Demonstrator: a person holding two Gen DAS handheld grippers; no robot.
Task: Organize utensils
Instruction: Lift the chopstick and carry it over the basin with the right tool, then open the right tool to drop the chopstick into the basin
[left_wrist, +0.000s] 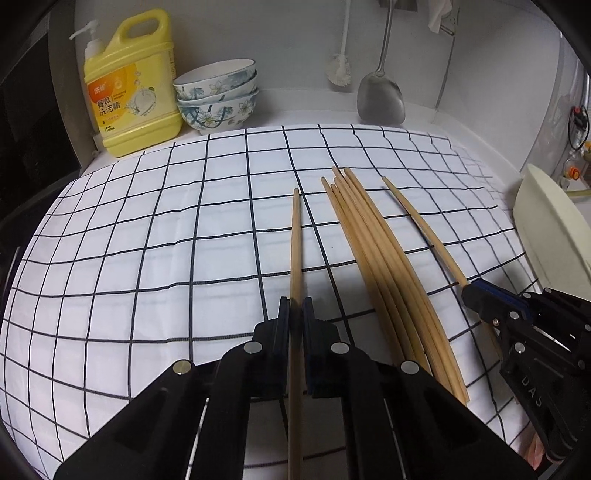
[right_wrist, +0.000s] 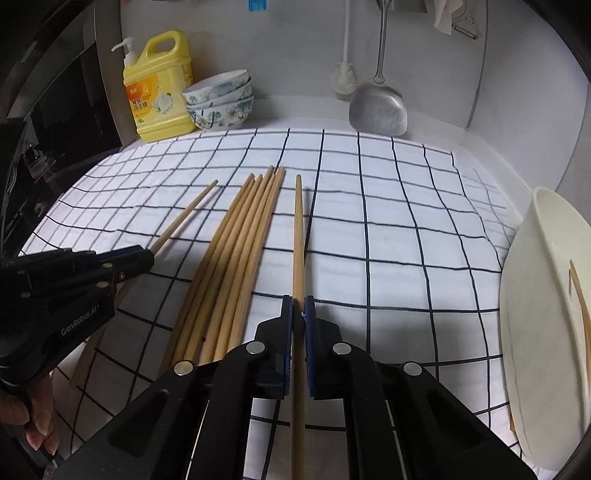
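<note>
Pale wooden chopsticks lie on a white checked cloth (left_wrist: 147, 221). In the left wrist view my left gripper (left_wrist: 295, 306) is shut on a single chopstick (left_wrist: 295, 240) that runs between its pads. A bundle of several chopsticks (left_wrist: 369, 243) lies to its right. Further right, my right gripper (left_wrist: 466, 291) grips another lone chopstick (left_wrist: 421, 225). In the right wrist view that right gripper (right_wrist: 298, 302) is shut on its chopstick (right_wrist: 298, 236), the bundle (right_wrist: 240, 240) is to its left, and the left gripper (right_wrist: 149, 254) holds the leftmost chopstick (right_wrist: 184, 218).
A white oval container (right_wrist: 535, 295) at the right edge holds a chopstick (right_wrist: 580, 291). At the back stand a yellow detergent bottle (left_wrist: 133, 88) and stacked floral bowls (left_wrist: 218, 96). A steel spatula (left_wrist: 380, 96) and a brush (left_wrist: 340, 70) hang on the wall.
</note>
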